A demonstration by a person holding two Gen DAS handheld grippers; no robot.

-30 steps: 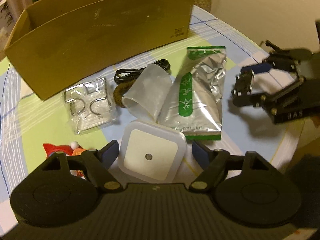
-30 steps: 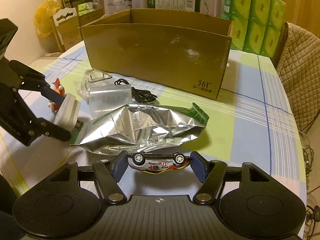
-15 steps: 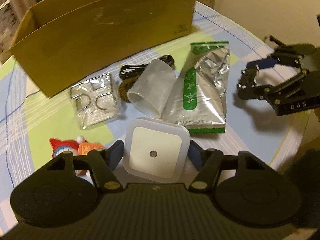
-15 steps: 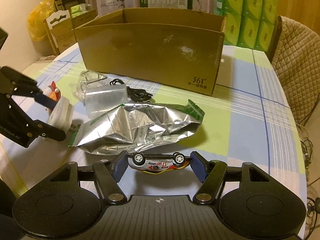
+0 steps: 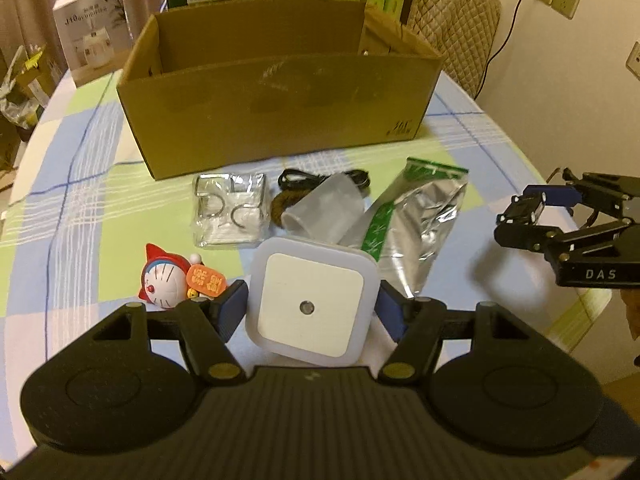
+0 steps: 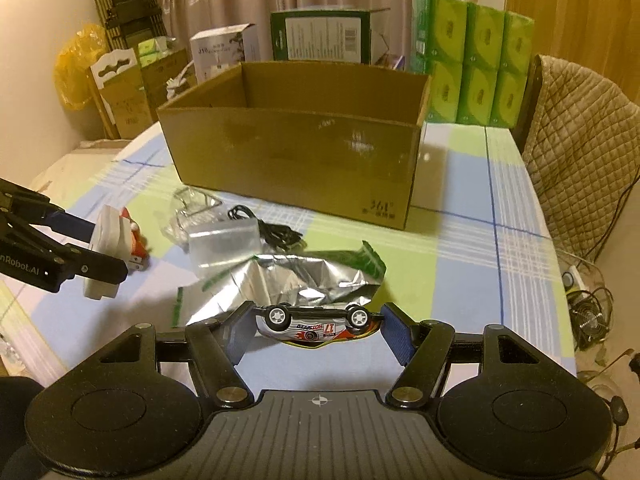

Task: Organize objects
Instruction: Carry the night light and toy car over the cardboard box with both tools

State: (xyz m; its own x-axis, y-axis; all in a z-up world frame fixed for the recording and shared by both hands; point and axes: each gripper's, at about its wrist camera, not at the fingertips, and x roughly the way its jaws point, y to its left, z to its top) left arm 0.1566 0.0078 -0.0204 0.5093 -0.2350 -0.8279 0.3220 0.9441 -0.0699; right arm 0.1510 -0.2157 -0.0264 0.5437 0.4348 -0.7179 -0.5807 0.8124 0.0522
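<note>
We hold two items at once. Left gripper [image 5: 312,306] is clamped on the square white night light [image 5: 311,299], pads against both its sides, lifted off the checked tablecloth [image 5: 80,184]; the right wrist view shows its plug prongs clear of the cloth. Its jaws have just been closing in on that light, and it sits between them. Right gripper [image 6: 316,326] grips the toy race car [image 6: 318,320] nose to tail, car upside down with wheels up, raised above the table.

The cardboard box [image 5: 280,92] stands open at the far side of the table. What we see of its inside looks empty, though the floor is mostly hidden by the near wall, so we judge nothing is packed yet.

Between us and the box, on the cloth: silver foil pouch [image 5: 420,224] with green print, a translucent plastic cup [image 5: 324,216] on its side touching the pouch, black cable [image 5: 316,178] and a brown coil [image 5: 282,208] behind the cup, clear packet of metal rings [image 5: 230,212], and a Doraemon figurine [image 5: 168,280] lying just beside the left jaw.

Progress: early. Two items grasped and lifted, none dropped in. Left to do: carry both over the near wall, release, then collect the other six.
</note>
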